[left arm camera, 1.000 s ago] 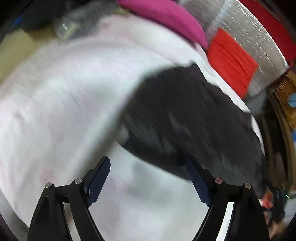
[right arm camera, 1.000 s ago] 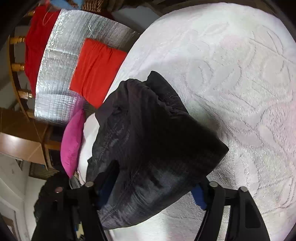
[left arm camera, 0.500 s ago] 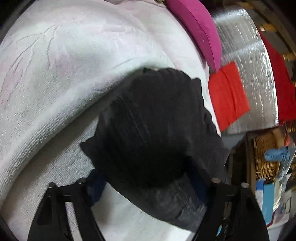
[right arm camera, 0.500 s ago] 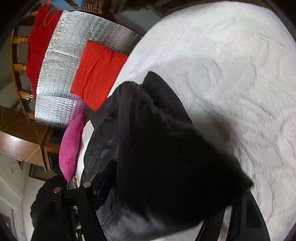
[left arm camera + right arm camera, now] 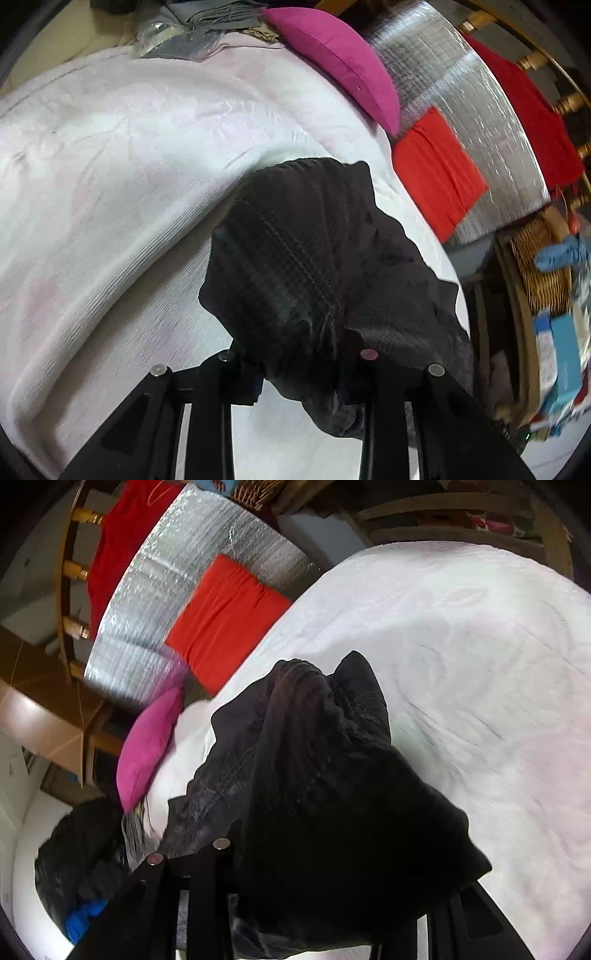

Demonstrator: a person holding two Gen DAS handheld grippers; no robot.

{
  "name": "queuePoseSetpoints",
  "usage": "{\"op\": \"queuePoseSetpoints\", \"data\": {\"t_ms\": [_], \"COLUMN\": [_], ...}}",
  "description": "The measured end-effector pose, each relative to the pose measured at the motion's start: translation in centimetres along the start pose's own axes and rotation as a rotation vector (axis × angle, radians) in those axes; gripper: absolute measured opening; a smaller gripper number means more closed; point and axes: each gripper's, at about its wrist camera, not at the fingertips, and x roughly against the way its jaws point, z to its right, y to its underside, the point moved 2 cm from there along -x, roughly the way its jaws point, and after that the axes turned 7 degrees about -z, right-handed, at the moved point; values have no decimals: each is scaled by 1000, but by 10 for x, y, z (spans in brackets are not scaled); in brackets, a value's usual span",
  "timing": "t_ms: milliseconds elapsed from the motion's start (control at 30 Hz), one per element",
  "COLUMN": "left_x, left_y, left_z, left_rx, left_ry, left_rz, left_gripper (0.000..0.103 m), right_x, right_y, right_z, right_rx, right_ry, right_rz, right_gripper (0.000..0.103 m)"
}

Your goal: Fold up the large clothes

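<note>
Now | garment: black garment (image 5: 317, 266) bunched on the white bedspread (image 5: 110, 177) near the bed's edge | left tongs (image 5: 299, 373): jaws closing, cloth between them, gathering one end to lift | right tongs (image 5: 332, 878): jaws closing too, fingertips buried under fabric, so the bite is probably there | purpose: both ends taken to spread it for folding

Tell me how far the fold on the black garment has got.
Early. Done: nothing looks folded; the black garment sits bunched on the white bedspread. In hand: the left gripper and the right gripper are both closing with its fabric between their fingers, which the cloth hides. Left: spread it flat, make the folds, set it down neatly.
</note>
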Motion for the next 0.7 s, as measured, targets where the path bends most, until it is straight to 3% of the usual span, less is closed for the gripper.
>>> {"op": "queuePoseSetpoints", "data": {"t_ms": [267, 467, 533, 600, 667, 700], "left_x": [27, 51, 39, 28, 22, 22], "left_y": [70, 88, 80, 79, 77, 76], "left_z": [-24, -34, -35, -37, -36, -36], "left_rx": [-82, -64, -60, -65, -86, -87], "left_ry": [-54, -64, -76, -101, -142, -141], "left_rz": [-1, 36, 23, -7, -21, -26], "left_gripper": [31, 31, 32, 41, 51, 53], "right_x": [30, 63, 65, 54, 49, 51], "right_y": [47, 80, 88, 93, 91, 90], "right_z": [40, 46, 52, 65, 72, 78], "right_rx": [73, 68, 44, -16, -52, -97], "right_ry": [39, 0, -2, 18, 51, 43], "right_rz": [-88, -39, -44, -76, -103, -113], "right_gripper": [39, 39, 39, 46, 66, 67]}}
